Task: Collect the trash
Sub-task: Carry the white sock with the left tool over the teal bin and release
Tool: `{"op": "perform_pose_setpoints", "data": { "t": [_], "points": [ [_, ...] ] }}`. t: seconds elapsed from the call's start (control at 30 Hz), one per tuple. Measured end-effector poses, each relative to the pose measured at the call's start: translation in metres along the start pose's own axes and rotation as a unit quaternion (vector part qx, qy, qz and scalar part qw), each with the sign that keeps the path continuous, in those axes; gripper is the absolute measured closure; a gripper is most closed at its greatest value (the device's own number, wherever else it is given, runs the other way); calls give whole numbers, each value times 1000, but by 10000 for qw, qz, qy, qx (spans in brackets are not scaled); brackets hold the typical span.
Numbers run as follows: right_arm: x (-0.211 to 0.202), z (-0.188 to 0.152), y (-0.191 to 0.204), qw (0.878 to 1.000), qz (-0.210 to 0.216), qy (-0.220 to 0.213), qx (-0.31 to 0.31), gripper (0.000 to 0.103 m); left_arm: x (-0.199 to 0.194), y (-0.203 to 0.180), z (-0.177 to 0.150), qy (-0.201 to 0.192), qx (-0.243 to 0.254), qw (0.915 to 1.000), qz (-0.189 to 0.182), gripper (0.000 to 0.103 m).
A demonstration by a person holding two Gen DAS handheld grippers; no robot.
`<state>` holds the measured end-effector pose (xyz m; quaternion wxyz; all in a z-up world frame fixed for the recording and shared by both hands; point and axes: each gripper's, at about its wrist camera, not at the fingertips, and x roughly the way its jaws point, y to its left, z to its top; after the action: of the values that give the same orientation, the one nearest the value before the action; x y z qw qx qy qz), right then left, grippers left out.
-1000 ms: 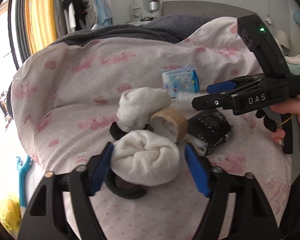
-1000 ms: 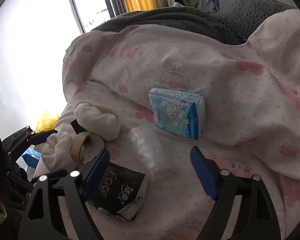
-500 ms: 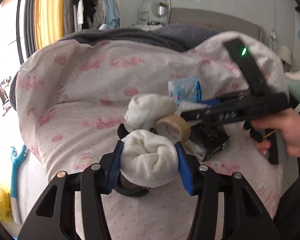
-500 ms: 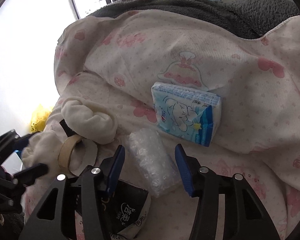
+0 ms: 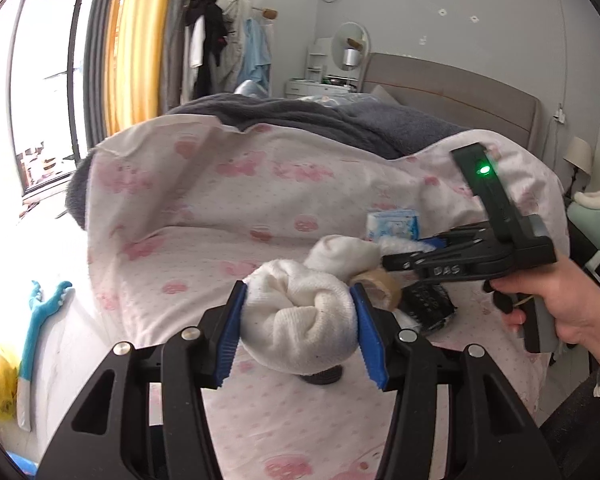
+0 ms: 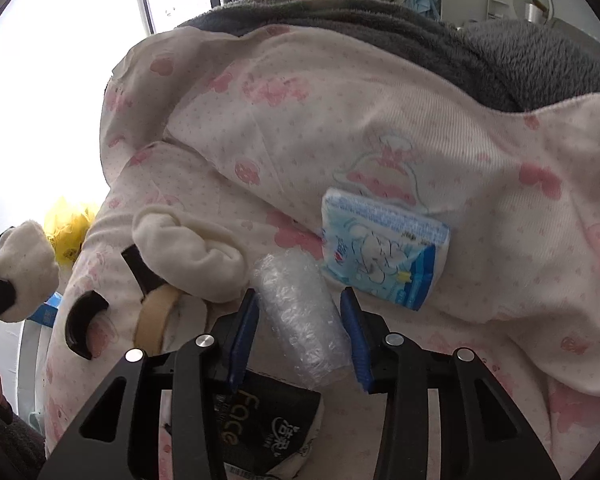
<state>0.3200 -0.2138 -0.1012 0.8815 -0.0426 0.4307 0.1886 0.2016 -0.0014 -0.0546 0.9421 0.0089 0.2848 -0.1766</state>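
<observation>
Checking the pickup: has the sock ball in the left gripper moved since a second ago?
Yes. The sock ball, clamped in the left gripper, has lifted off the black ring it sat on.
</observation>
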Motion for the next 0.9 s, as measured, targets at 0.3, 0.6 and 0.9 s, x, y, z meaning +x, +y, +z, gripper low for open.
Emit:
{"op": "perform_pose_setpoints", "data": {
  "t": [0.3, 0.6, 0.9],
  "points": [
    [-38, 16, 14, 9986, -243, -463, 85, 60, -5, 31, -12, 405, -160, 9971, 622, 48],
    [-64, 35, 65, 9967, 295, -733, -193, 60, -7, 65, -35, 819, -703, 9902, 892, 48],
    [-72, 40, 127, 9935, 774, -725, -419, 60, -15, 101, -58, 1092, -1065, 9796, 1310, 48]
  ]
}}
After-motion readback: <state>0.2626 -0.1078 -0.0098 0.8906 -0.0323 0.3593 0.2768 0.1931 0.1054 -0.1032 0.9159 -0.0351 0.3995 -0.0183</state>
